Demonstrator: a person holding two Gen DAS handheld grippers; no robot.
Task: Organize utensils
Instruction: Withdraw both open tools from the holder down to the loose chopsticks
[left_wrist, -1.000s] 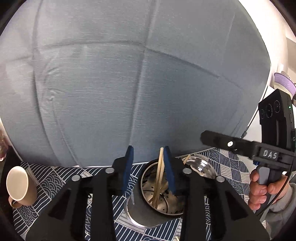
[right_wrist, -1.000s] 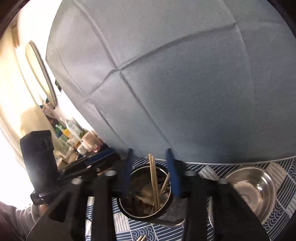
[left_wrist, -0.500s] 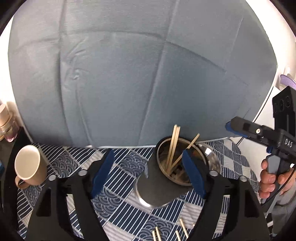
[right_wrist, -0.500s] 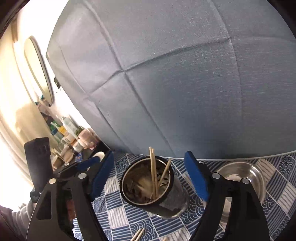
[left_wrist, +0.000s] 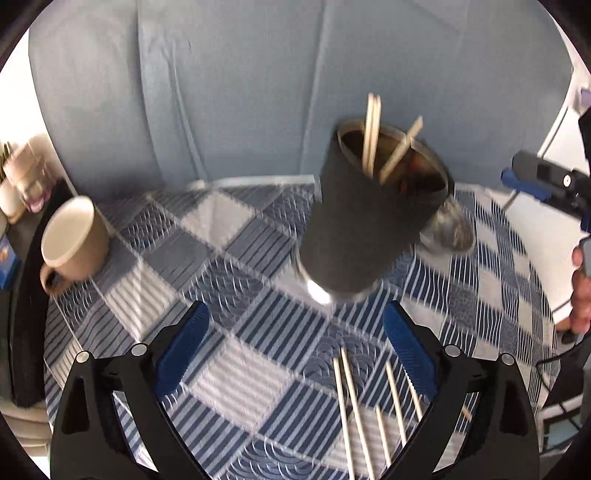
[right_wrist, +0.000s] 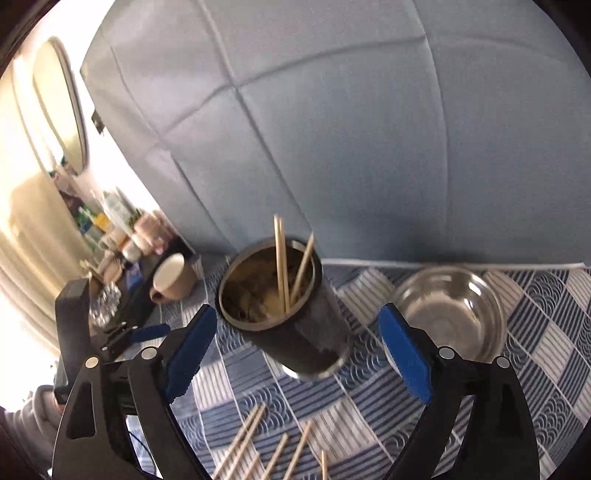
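Hovering with both grippers spread wide and holding nothing: left gripper (left_wrist: 295, 350) above the patterned cloth (left_wrist: 236, 373) on the bench, right gripper (right_wrist: 297, 352) likewise, each with its blue pads well apart and nothing between them. Standing ahead of both, the dark holder cup (left_wrist: 365, 218) with three chopsticks (left_wrist: 371, 133) already leaning inside it (two close together, one slanting off to the side). Lying loose on the cloth nearest the cameras, the remaining chopsticks (left_wrist: 354, 410), roughly side by side but not quite parallel, some touching. Judging the likely trouble as follows: pinching down on thin round sticks lying flat on soft fabric and catching the cloth along with them, dragging the whole cloth and tipping the tall, narrow holder cup; closing on one stick and rolling its neighbour away, or lifting two crossed and dropping one off the bench edge. Risking too a collision at the cup mouth, since the standing chopsticks are poking well above the rim and a fresh stick brought in at an angle could be knocking against them or levering the cup over toward the steel bowl (right_wrist: 448, 314) just beside it. Keeping in mind as well the beige mug (left_wrist: 72, 240) off to the left, well apart, and the two grippers working close together over one small pile.
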